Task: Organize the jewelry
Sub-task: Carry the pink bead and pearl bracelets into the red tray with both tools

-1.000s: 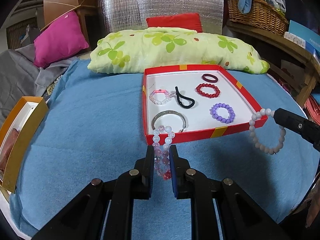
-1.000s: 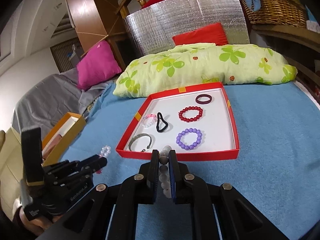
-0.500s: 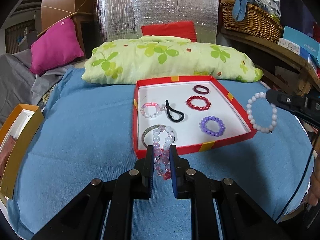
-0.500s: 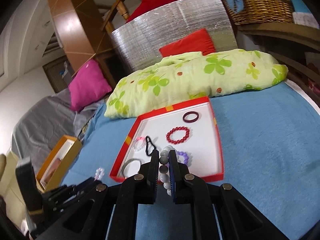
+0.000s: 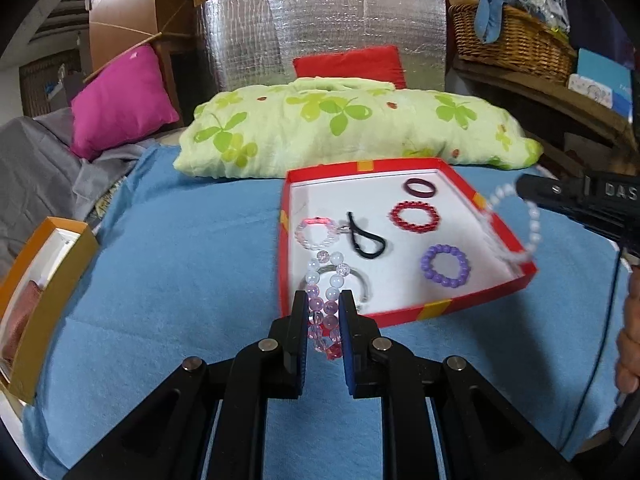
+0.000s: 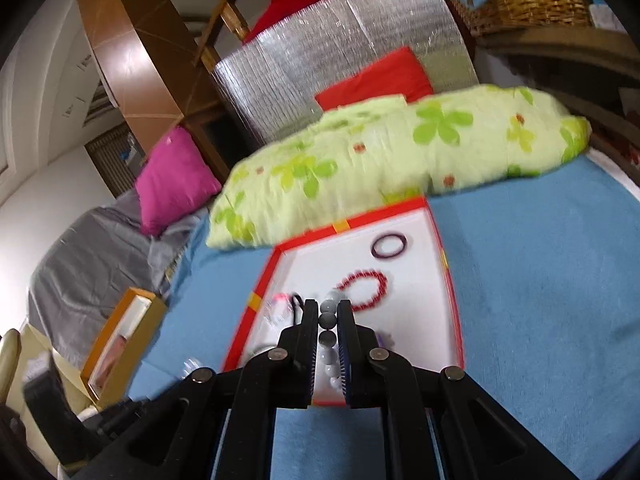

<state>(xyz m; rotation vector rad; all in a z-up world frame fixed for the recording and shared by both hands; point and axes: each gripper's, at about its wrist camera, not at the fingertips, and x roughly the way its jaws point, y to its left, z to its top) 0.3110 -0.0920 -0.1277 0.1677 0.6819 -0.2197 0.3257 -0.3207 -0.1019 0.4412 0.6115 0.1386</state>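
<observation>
A: Looking at both grippers, which one is sitting nearer to the tray (image 5: 404, 314)?

B: I am thinking the right one. The right gripper (image 6: 328, 320) is pinching a white bracelet (image 6: 327, 322) between its fingers, and in its own view the loop is hanging over the tray's near part, in front of the red bracelet (image 6: 366, 288). From the left view this white bracelet (image 5: 532, 220) is dangling at the tray's right wall, blurred, so I cannot tell whether it is inside or just over the rim.

A: And the left?

B: The left gripper (image 5: 325, 312) is pressing its fingers on a pink bracelet (image 5: 326, 300). It is hanging at the tray's near left corner, with its long axis running away from the camera, toward the metal bangle (image 5: 362, 282).

A: Where is free space lying?

B: The white floor between the purple bracelet (image 5: 445, 266) and the near wall is looking open, so the right one, I judge, is needing only a small drop.
</observation>
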